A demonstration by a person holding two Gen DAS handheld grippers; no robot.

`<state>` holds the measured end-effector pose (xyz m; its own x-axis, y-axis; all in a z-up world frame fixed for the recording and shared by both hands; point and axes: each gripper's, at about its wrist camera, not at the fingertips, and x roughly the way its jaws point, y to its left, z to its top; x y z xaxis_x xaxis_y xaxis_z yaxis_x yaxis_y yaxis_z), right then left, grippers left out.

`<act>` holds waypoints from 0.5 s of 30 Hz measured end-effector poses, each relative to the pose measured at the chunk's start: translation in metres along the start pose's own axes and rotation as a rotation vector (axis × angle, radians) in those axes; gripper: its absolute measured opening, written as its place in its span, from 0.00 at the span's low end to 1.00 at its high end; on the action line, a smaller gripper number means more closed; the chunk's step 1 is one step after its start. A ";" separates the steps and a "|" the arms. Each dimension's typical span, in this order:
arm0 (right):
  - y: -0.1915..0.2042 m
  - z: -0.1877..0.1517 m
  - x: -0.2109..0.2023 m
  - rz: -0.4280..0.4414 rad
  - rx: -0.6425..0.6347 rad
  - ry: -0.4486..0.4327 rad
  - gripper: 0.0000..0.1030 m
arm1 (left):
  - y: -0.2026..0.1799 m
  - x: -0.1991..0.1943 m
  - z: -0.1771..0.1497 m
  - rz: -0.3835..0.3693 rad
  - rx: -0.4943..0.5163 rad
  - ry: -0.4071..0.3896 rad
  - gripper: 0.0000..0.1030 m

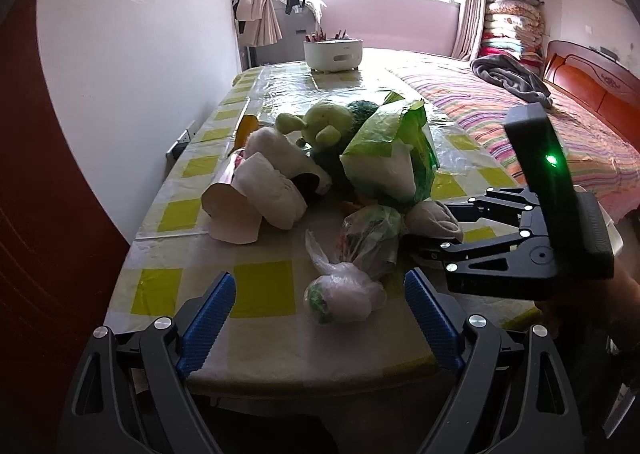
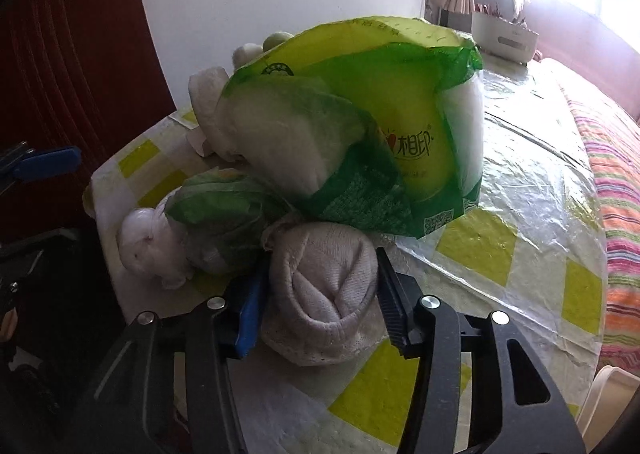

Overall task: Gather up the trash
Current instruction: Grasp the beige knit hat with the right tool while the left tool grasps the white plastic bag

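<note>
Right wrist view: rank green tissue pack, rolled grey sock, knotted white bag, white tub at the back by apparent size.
1. green tissue pack, by far the largest.
2. rolled grey sock, though it sits nearest the camera, between the right gripper jaws, so it is inflated.
3. knotted white bag and white tub look alike; the tub is far back, unranked.

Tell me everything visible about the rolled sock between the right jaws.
The rolled sock is pale grey-beige ribbed knit, balled up with its folded cuff facing the right wrist camera. It lies on the checked table cover, its far end against the green package and a knotted plastic bag. The right gripper has its jaws pressed on both sides.
</note>
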<state>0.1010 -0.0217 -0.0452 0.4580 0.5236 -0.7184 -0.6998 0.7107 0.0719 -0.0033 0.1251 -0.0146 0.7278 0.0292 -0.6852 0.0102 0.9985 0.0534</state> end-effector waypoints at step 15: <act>-0.037 -0.020 -0.077 0.011 0.139 -0.237 0.47 | -0.022 0.061 0.017 -0.031 0.038 0.137 0.81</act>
<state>0.0803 -0.0977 -0.0064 0.5777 0.6150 -0.5367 -0.6309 0.7536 0.1846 0.0528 0.1042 -0.0452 0.6266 0.0066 -0.7793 0.0591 0.9967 0.0559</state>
